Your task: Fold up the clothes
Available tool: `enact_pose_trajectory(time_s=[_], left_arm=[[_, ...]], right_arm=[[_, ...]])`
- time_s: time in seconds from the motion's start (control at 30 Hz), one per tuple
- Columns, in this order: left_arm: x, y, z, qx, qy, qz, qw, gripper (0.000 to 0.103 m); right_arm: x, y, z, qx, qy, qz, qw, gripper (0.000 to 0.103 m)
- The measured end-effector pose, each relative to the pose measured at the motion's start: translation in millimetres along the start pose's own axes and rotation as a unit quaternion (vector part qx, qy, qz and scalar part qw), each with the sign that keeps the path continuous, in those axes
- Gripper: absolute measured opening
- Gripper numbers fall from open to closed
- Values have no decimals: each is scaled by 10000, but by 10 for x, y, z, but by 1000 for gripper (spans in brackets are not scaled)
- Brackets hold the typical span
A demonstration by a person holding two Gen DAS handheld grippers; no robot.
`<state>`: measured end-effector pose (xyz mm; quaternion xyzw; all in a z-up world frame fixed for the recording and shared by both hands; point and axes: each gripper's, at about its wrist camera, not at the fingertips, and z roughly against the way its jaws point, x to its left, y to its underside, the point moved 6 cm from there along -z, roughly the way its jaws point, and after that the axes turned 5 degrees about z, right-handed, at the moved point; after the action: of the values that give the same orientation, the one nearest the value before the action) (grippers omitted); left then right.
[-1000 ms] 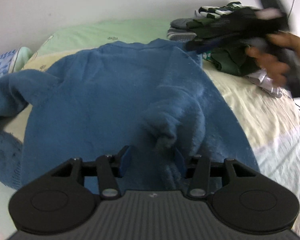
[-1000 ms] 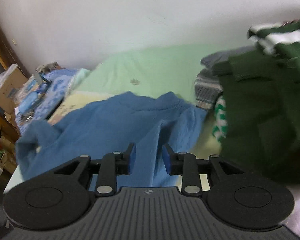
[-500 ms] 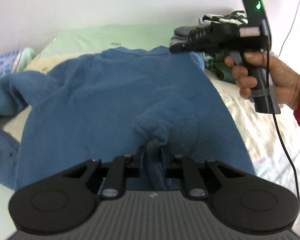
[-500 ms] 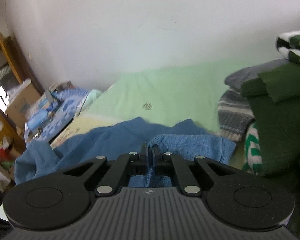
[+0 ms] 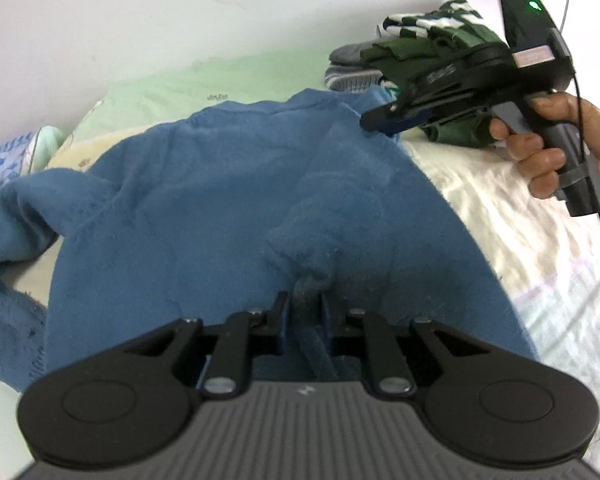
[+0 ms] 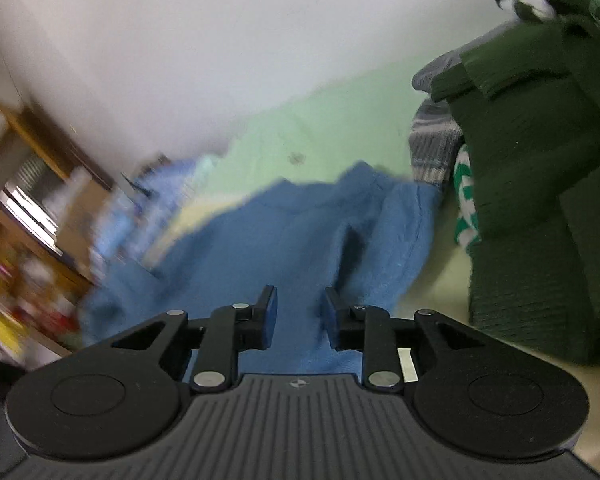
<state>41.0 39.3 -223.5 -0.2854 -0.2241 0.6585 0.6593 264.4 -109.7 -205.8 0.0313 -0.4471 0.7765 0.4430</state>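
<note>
A blue fleece sweater (image 5: pixel 204 200) lies spread on the bed, one sleeve off to the left, the other folded across its body. My left gripper (image 5: pixel 305 300) is shut on the cuff of that folded sleeve, a bunch of blue cloth pinched between its pads. My right gripper (image 6: pixel 298 306) hovers over the sweater's (image 6: pixel 300 232) upper right shoulder; its jaws are opening and its pads stand apart from the cloth below them. From the left wrist view, that right gripper (image 5: pixel 380 122) is held by a hand (image 5: pixel 556 148) at the shoulder corner.
A pile of dark green, grey striped and green-white clothes (image 6: pixel 540 140) sits on the bed right of the sweater, also visible as a clothes pile (image 5: pixel 404 56) at the far end. A pale green sheet (image 5: pixel 228 80) meets the white wall. Wooden shelves (image 6: pixel 32 184) stand left.
My left gripper closed on the sleeve cuff and stayed. My right gripper swung in over the shoulder, shut, then dropped lower and spread its jaws again.
</note>
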Motion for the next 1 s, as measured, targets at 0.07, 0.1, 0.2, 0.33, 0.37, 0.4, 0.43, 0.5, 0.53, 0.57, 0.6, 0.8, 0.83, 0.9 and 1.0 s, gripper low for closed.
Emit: enact_pose_trajectory(time_s=[0.07, 0.1, 0.2, 0.33, 0.37, 0.4, 0.43, 0.5, 0.53, 0.57, 0.6, 0.8, 0.83, 0.9, 1.0], left_arm=[[-7, 2, -9, 8, -26, 11, 10000, 16], [-15, 1, -3, 0, -52, -23, 10000, 16], [-32, -11, 69, -113, -227, -213, 9995, 17], [-61, -63, 235, -334, -605, -583, 9959, 17], [-95, -75, 289, -395, -556, -627, 9957, 17], [-131, -87, 342, -455, -502, -670, 9955, 18], [-166, -99, 396, -515, -448, -712, 9951, 18], [-268, -83, 430, -517, -194, -749, 9957, 18], [-319, -74, 447, -516, -66, -767, 9957, 18], [-367, -46, 431, -454, 112, -708, 9964, 18], [-418, -1, 390, -332, 299, -652, 9969, 18], [-614, 279, 244, 131, 651, -604, 9960, 16], [-630, 318, 244, 166, 681, -570, 9959, 17], [-615, 351, 292, 186, 661, -557, 9961, 17], [-603, 408, 339, 210, 647, -515, 9964, 17]], right_arm=[[31, 20, -101, 63, 268, 182, 9995, 12], [44, 13, -140, 38, 353, 209, 9992, 4], [101, -56, -155, -221, 334, 305, 9987, 3], [83, -46, -215, -181, 669, 561, 9960, 3], [69, -20, -200, -170, 723, 634, 9952, 2], [55, 6, -186, -158, 778, 707, 9943, 2], [41, 21, -154, -165, 794, 708, 9942, 5], [13, 17, -43, -248, 615, 472, 9967, 15], [-1, 22, -14, -223, 514, 393, 9977, 21], [-8, 29, 1, -187, 424, 309, 9984, 22], [2, 39, -13, -140, 388, 262, 9988, 22], [115, 97, -101, -130, 1127, 839, 9900, 0], [162, 90, -69, -214, 1257, 933, 9874, 0], [338, 73, 20, -493, 1463, 1324, 9791, 7], [637, 104, 48, -590, 1279, 1889, 9719, 13]])
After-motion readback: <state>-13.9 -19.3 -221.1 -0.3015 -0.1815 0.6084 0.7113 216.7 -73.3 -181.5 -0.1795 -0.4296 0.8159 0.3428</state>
